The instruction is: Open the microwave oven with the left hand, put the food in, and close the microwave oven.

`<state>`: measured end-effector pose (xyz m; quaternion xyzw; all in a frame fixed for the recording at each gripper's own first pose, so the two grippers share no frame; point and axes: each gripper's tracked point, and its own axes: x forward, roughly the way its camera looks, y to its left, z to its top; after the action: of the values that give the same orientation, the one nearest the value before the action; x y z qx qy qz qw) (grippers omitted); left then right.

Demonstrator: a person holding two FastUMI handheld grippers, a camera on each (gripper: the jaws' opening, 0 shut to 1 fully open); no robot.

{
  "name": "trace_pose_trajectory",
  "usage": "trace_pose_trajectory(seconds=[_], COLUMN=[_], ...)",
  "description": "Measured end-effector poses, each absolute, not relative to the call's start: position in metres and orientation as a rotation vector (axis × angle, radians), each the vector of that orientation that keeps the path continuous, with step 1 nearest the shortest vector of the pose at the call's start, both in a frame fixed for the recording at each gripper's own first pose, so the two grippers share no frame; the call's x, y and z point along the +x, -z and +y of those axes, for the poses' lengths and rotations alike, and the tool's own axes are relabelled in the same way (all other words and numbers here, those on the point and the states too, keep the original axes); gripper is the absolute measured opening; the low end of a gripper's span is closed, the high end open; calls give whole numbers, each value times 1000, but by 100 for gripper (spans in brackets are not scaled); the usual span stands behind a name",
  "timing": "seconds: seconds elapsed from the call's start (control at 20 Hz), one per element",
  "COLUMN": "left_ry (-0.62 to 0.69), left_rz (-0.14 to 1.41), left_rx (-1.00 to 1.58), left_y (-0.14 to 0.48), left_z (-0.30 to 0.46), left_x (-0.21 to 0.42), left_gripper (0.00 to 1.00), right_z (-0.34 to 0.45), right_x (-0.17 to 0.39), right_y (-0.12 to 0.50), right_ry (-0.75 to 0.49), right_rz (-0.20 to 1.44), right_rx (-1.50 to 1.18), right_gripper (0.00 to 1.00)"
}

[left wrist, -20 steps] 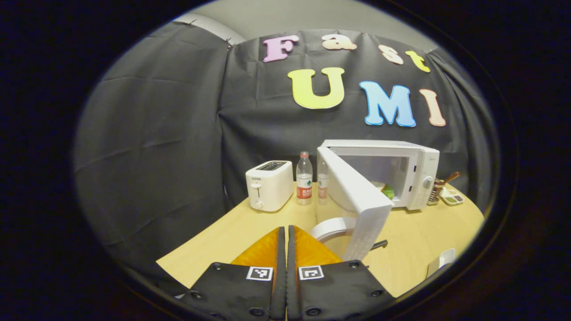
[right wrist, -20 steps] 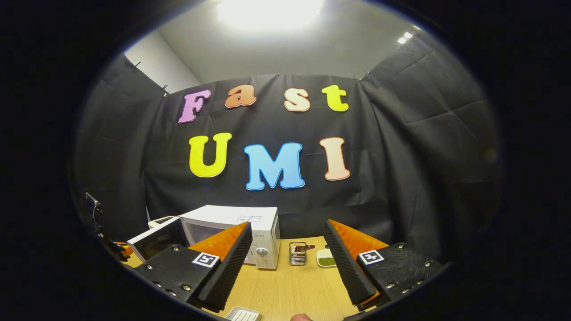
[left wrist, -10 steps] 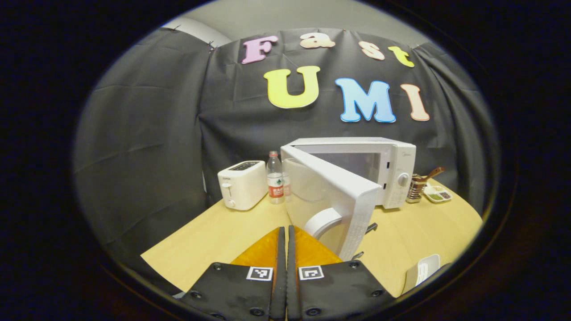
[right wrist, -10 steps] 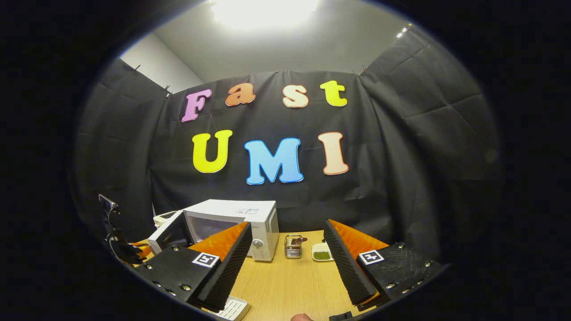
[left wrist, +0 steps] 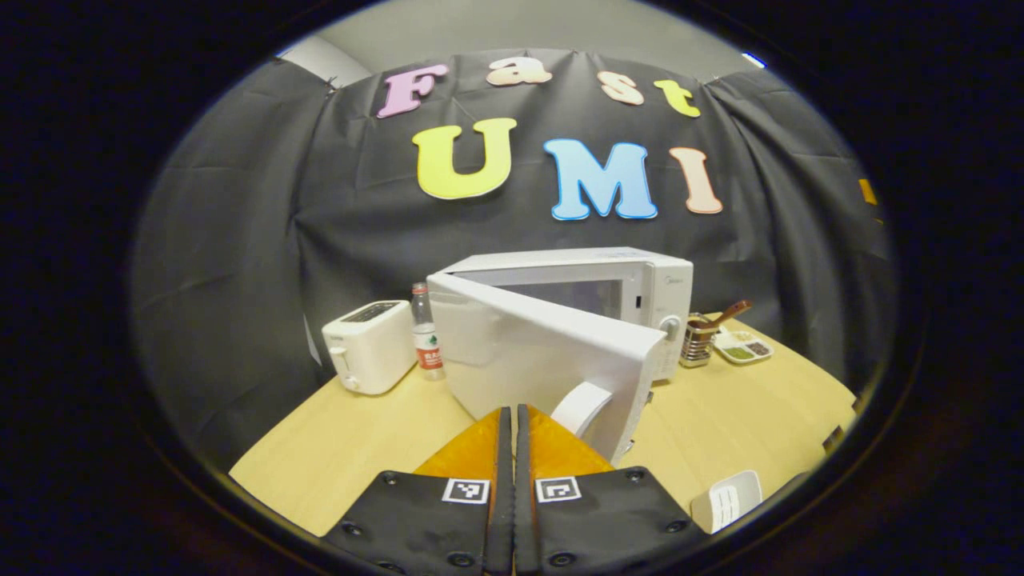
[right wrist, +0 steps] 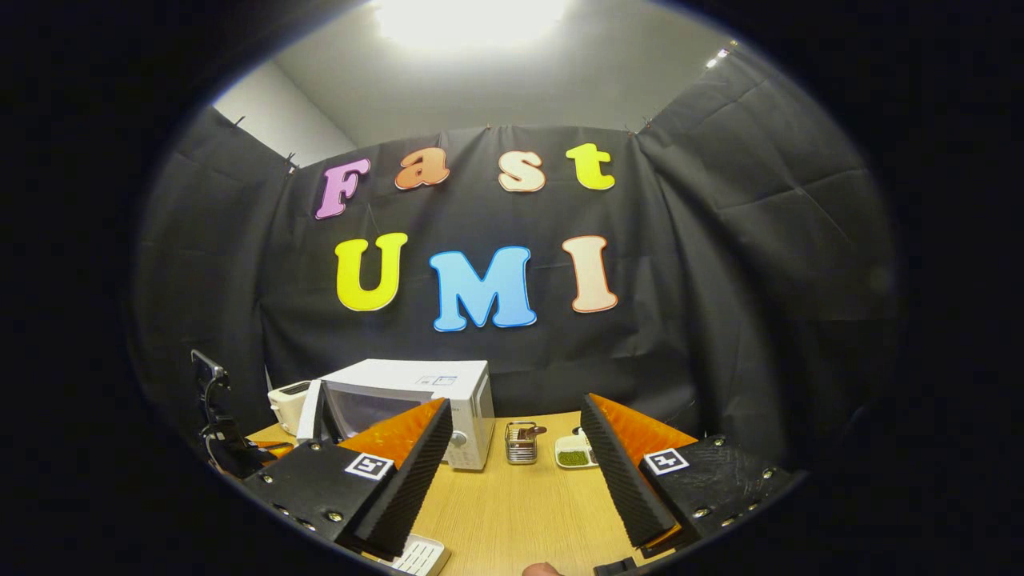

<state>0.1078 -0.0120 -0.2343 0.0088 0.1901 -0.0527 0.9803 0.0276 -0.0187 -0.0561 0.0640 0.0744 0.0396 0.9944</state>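
Standing partly ajar, the microwave door (left wrist: 544, 352) is seen in the left gripper view directly ahead of the left gripper (left wrist: 514, 424), whose fingers are pressed together with nothing between them. The door's curved handle (left wrist: 582, 406) lies just beyond and slightly to the right of the fingertips; whether the tips touch the door face cannot be told. The door is hinged at its far left edge, its free edge swung toward the camera, so a forward push is judged to be what closing requires. The microwave (right wrist: 416, 400) is set on the table (left wrist: 744, 408), left of the right gripper (right wrist: 512, 464), whose fingers are spread wide and empty (this gripper is judged the farther of the two). The cavity is screened by the door, so the food cannot be made out.
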Motion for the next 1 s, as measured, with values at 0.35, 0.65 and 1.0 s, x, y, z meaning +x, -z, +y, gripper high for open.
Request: trace_pose_trajectory(seconds=[0.35, 0.65, 1.0], left_ry=[258, 329, 393], left_rz=[386, 373, 333], left_rx=[17, 11, -8], left_y=[237, 237, 228], left_z=[-51, -68, -87], left_x=[139, 172, 206], left_gripper=[7, 7, 7], right_z=[1, 15, 15], right_x=[45, 55, 60], right_y=[59, 62, 64], right_ry=[-59, -23, 40], right_rz=[157, 171, 174], right_rx=[116, 113, 97], right_gripper=[98, 98, 98])
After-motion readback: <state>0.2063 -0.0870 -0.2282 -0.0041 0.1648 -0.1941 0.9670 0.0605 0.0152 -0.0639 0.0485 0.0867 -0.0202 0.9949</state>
